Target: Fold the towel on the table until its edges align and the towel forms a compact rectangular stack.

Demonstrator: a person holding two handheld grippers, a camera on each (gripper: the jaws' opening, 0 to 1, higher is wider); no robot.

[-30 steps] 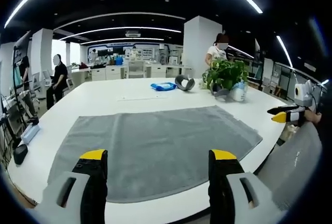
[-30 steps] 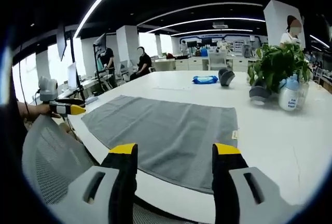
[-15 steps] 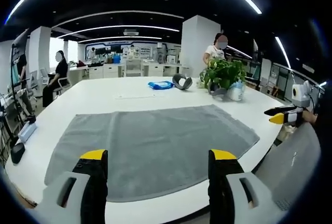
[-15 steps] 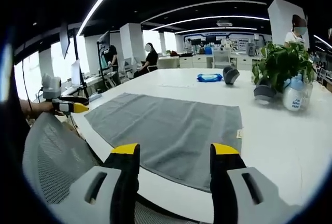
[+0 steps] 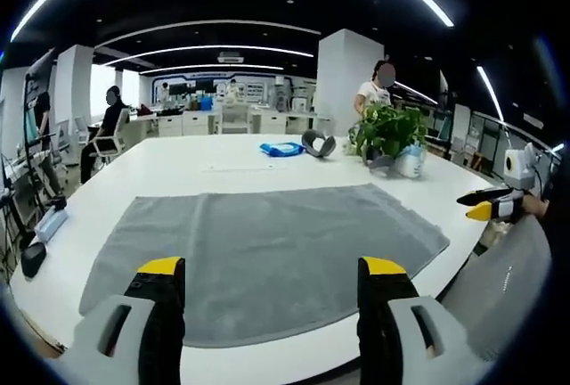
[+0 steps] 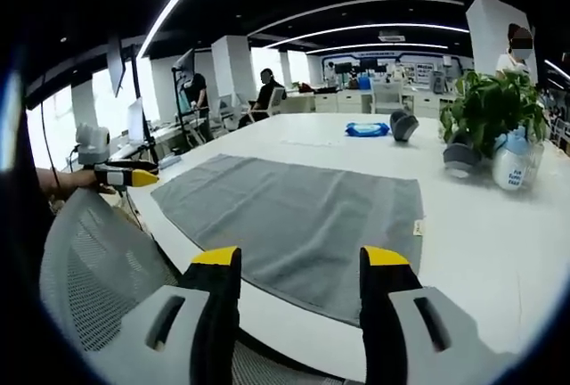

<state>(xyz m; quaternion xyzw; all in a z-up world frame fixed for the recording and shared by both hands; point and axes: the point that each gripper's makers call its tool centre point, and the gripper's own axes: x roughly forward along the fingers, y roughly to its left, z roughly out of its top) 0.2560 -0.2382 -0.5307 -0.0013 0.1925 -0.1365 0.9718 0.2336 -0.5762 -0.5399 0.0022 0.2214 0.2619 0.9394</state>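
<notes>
A grey towel (image 5: 267,251) lies flat and unfolded on the white table (image 5: 178,171); the right gripper view shows the same towel (image 6: 294,220) reaching to the table's near edge. My left gripper (image 5: 272,300) hovers open above the towel's near edge, nothing between its yellow-tipped jaws. My right gripper (image 6: 298,291) is open too, held over the near edge by the towel's right corner. The right gripper (image 5: 488,207) shows at the far right of the left gripper view, and the left gripper (image 6: 125,176) at the left of the right gripper view.
A potted plant (image 5: 389,131) with a spray bottle (image 6: 514,160) stands at the far right of the table. A blue cloth (image 5: 282,148) and a dark headset (image 5: 318,143) lie further back. A mesh chair back (image 6: 98,278) sits near me. People stand in the background.
Both views have shifted slightly with my hands. The towel lies as before and both grippers stay open.
</notes>
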